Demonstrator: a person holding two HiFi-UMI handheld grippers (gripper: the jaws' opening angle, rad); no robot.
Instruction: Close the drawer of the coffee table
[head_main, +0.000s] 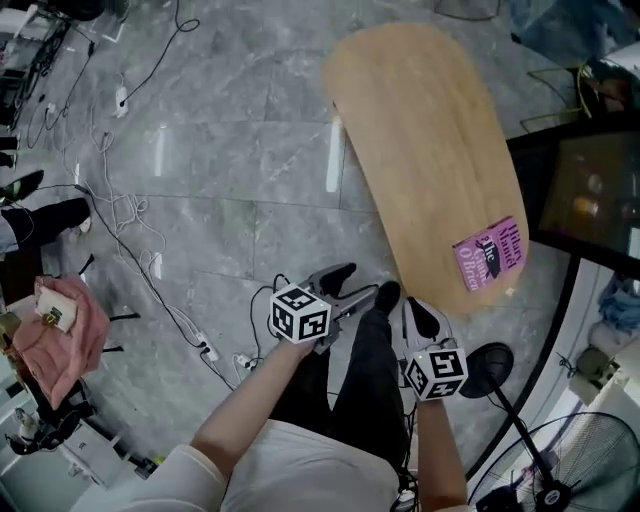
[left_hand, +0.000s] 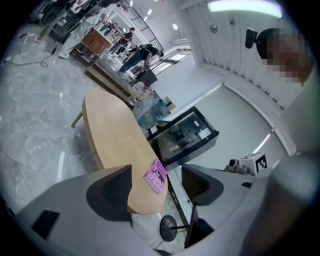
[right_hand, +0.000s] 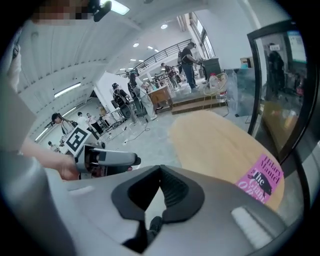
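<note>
Nearest the head camera, the person's pale top and forearms were seen, w/ both tools held close in front of the body above the dark trouser legs. The left gripper (head_main: 340, 290) was held w/ its jaws spread and nothing btwn them; only the table and floor were seen through the gap. The right gripper (head_main: 424, 318) was held just to the right, jaw tips pressed together on nothing. Both were pointed toward the coffee table (head_main: 420, 150) but kept well apart from it, so no contact was being made; this was judged a stand-off posture, not a push. The table's oval wooden top was seen ahead and to the right, its near end closest to the right gripper. The drawer itself was not shown in any view: nothing was seen jutting from under the top, so it was either shut or hidden beneath. A pink book (head_main: 490, 252) was left lying flat at the near-right end of the top, prob. just stored there. As to containers, a dark glass-fronted cabinet (head_main: 590, 190) was stood just right of the table; its contents were too blurred to name.
</note>
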